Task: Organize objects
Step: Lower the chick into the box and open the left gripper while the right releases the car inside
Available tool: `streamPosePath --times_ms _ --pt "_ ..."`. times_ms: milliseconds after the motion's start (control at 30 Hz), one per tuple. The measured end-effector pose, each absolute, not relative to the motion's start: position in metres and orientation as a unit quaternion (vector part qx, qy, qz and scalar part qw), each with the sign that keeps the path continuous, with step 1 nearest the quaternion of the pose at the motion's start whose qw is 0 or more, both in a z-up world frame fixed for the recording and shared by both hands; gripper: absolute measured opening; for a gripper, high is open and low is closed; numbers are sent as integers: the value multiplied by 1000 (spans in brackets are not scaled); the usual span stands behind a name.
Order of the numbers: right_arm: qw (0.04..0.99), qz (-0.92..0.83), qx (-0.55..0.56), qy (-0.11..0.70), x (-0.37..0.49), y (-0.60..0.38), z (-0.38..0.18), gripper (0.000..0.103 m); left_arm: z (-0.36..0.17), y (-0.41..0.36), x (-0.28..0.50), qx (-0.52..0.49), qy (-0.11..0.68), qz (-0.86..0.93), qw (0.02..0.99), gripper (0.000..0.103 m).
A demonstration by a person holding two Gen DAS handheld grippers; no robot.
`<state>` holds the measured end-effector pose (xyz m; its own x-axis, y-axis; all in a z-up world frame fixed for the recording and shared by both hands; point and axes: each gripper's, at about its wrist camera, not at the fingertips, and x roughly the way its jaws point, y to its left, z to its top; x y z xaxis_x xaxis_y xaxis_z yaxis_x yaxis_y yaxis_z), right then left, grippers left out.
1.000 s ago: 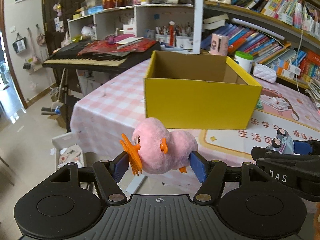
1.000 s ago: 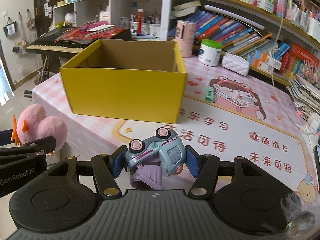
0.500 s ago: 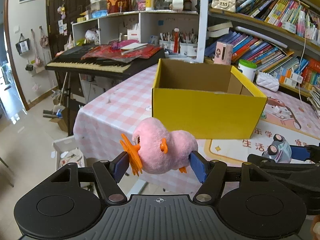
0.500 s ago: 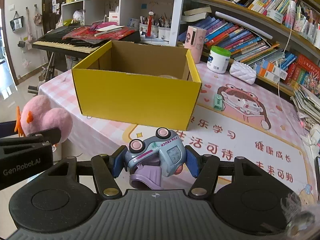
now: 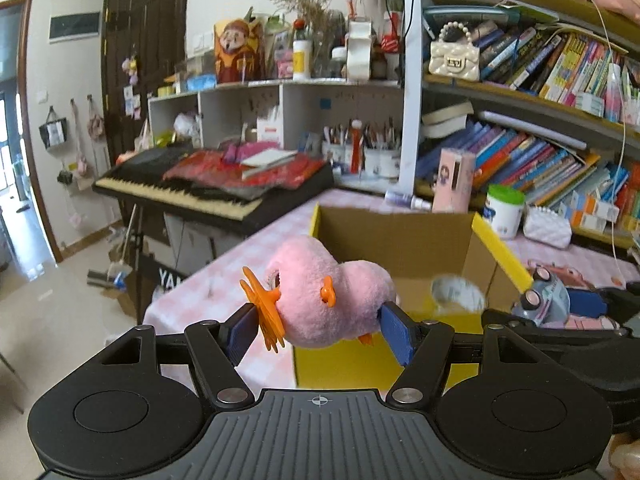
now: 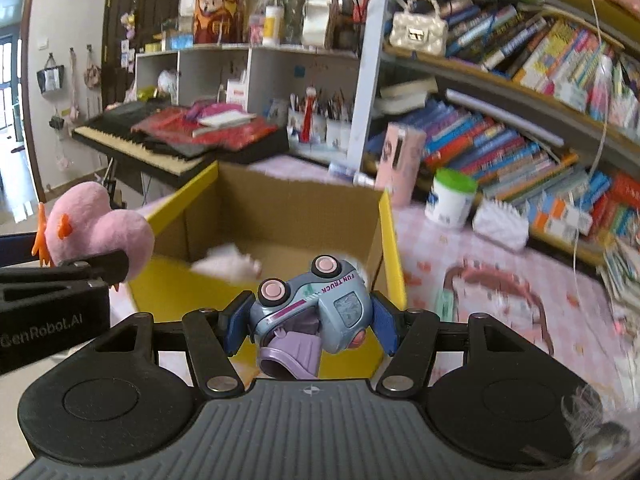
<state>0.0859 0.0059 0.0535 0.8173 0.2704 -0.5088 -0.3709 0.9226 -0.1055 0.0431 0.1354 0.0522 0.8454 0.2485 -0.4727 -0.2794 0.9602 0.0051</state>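
Observation:
My left gripper (image 5: 318, 330) is shut on a pink plush bird (image 5: 332, 294) with orange feet and beak, held in the air just in front of the open yellow cardboard box (image 5: 404, 240). My right gripper (image 6: 308, 326) is shut on a blue toy truck (image 6: 316, 308) with pink wheels, tipped on its side above the box's (image 6: 288, 216) near wall. The plush bird (image 6: 94, 226) and left gripper show at the left of the right wrist view; the toy truck (image 5: 542, 298) shows at the right of the left wrist view. A pale blurred object (image 6: 228, 266) lies inside the box.
The box stands on a pink checked table (image 6: 500, 280) with a printed mat. Behind it are a pink carton (image 6: 402, 160), a green-lidded jar (image 6: 452, 196) and a white pouch (image 6: 500, 224). Crowded bookshelves (image 6: 520, 100) rise at the back right, a keyboard piano (image 5: 208, 188) at the left.
Both grippers have risen and moved toward the box with their toys still held. The box's inside now shows from above, and the views have tilted upward toward the shelves.

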Motion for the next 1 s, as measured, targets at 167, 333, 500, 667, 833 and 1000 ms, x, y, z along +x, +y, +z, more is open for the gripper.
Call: streamPosePath --times_ms 167,333,500,667,833,1000 --pt "950 181 -112 229 126 10 60 59 54 132 76 -20 232 151 961 67" --pt "941 191 -130 246 164 15 49 59 47 133 110 -8 250 173 953 67" --pt "929 206 -143 272 189 21 30 59 34 133 133 9 284 177 942 68" --pt "922 211 -149 288 204 25 18 59 24 127 147 29 295 174 939 66" --pt "907 231 -152 316 215 29 9 59 20 122 157 51 302 170 937 64" --pt "899 245 -156 327 219 32 7 59 20 123 162 57 302 162 938 64"
